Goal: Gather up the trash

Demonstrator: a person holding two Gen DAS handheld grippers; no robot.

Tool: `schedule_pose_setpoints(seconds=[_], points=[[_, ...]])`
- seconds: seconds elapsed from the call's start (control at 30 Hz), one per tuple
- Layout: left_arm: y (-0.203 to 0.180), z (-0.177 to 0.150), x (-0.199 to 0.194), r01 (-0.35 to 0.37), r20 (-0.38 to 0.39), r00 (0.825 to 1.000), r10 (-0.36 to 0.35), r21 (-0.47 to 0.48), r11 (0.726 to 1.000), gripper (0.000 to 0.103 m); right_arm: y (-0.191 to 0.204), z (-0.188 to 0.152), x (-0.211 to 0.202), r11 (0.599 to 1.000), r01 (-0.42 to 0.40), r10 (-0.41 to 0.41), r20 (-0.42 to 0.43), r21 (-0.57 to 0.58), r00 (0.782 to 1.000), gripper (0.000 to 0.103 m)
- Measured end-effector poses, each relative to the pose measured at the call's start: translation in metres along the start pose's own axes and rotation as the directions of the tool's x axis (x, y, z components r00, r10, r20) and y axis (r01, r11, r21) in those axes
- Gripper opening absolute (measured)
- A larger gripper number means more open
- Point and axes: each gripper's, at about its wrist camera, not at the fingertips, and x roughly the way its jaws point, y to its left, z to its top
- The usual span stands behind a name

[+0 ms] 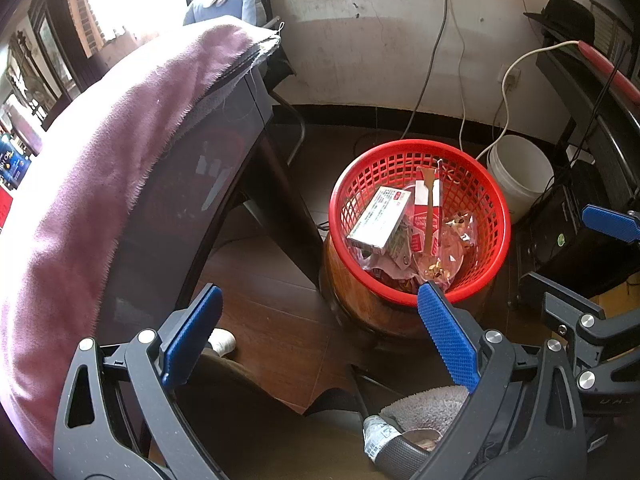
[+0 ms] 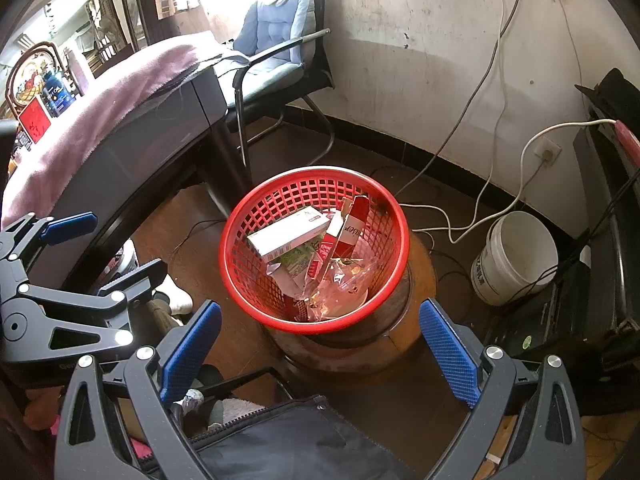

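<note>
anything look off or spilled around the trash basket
Nothing has spilled: the white box, red carton and clear wrappers all lie inside the red basket. One oddity is that the basket sits raised on a round wooden stool, not on the floor. Both grippers, left and right, are open and empty.

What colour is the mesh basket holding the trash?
Red basket; clearest in the right wrist view.

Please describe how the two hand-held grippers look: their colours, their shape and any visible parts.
Both look alike. The left gripper and the right gripper have dark grey plastic frames with triangular cut-outs and round silver pivot bolts. Each finger ends in a blue pad with a fine dimpled texture. No cables show on them.
</note>
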Motion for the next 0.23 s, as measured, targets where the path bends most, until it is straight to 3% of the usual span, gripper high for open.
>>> schedule_pose_setpoints(seconds=[0.23], points=[[0.0040,-0.0003,-0.0007,-0.011,0.007,1.000,0.011,-0.021,1.000,0.096,-0.0015,0.0001,0.0009,1.000,-0.005,0.005,-0.006,0.004,1.000,0.097]])
